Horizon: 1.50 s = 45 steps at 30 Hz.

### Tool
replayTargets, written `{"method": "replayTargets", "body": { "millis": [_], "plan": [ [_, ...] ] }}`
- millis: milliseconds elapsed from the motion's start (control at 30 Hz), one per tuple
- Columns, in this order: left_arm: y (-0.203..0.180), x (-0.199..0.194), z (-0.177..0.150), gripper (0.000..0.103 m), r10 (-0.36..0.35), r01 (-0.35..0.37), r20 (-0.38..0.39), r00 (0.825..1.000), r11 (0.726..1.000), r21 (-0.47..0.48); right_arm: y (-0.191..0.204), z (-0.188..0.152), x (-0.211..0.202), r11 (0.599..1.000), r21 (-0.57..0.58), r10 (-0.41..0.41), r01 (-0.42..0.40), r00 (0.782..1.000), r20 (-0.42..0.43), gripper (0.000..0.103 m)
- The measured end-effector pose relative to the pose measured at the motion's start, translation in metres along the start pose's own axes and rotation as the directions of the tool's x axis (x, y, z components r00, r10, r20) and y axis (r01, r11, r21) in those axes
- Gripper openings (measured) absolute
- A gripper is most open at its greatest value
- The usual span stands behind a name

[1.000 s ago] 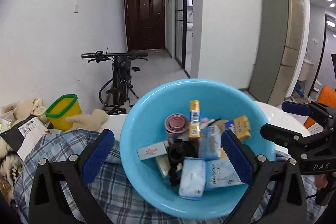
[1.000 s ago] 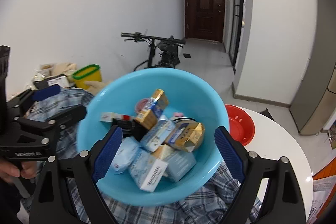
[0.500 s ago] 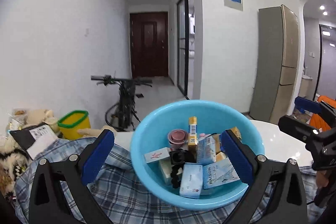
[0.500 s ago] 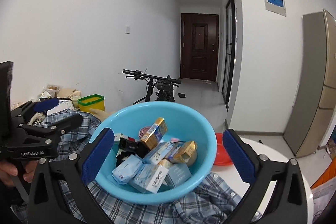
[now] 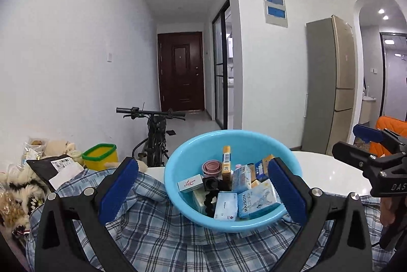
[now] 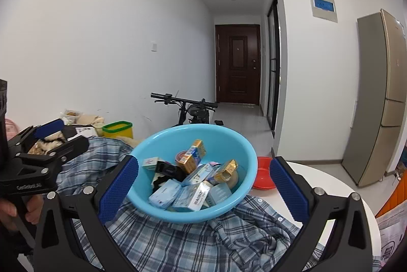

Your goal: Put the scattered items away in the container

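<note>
A light blue plastic basin (image 5: 201, 144) sits on a blue plaid shirt (image 5: 162, 241) on a white round table. It holds several small boxes, a pink tape roll (image 5: 211, 167) and a black item. The basin also shows in the right wrist view (image 6: 221, 134). My left gripper (image 5: 203, 190) is open and empty, its blue pads either side of the basin, held back from it. My right gripper (image 6: 203, 185) is open and empty, framing the basin from the other side. Each gripper shows in the other's view, the right one (image 5: 366, 144) and the left one (image 6: 53, 137).
A red bowl (image 6: 263, 172) sits on the white table (image 5: 330, 172) behind the basin. A yellow tub with a green rim (image 5: 101, 160), plush toys (image 5: 15, 198) and parcels lie at the left. A bicycle (image 5: 155, 134) stands by the wall. A fridge (image 5: 330, 83) is at the right.
Both grippers have drawn back and tilted upward from the basin, which now looks smaller and lower in both views. The basin and its contents have not moved.
</note>
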<state>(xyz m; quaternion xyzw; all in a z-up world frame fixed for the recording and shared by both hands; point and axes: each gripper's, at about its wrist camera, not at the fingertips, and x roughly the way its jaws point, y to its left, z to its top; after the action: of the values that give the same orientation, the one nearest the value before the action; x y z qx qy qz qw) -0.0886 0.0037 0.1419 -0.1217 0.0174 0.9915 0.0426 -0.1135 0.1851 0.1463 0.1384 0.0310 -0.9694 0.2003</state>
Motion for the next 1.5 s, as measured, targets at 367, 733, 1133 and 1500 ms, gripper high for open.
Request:
{"method": "replayTargets", "body": {
  "millis": [367,733,1133,1500],
  "plan": [
    [0.007,-0.046,-0.026,0.103,-0.006,0.008,0.034,0.999,0.999,-0.041,0.021,-0.028,-0.052,0.999,-0.049,-0.012,0.014,0.999,0.052,0.103],
    [0.001,-0.073,-0.072,0.103,0.048,-0.048,0.028,0.998,0.999,-0.018,0.01,-0.065,-0.075,0.996,0.027,-0.084,0.082,0.992,0.096,0.103],
    [-0.011,-0.066,-0.117,0.103,0.028,-0.029,-0.031,0.999,0.999,-0.025,0.007,-0.103,-0.072,0.991,0.06,-0.121,0.116,0.989,0.081,0.103],
    [-0.01,-0.051,-0.14,0.103,0.025,-0.029,-0.094,0.995,0.998,-0.051,0.01,-0.136,-0.052,0.992,0.045,-0.115,0.114,0.993,0.016,0.103]
  ]
}}
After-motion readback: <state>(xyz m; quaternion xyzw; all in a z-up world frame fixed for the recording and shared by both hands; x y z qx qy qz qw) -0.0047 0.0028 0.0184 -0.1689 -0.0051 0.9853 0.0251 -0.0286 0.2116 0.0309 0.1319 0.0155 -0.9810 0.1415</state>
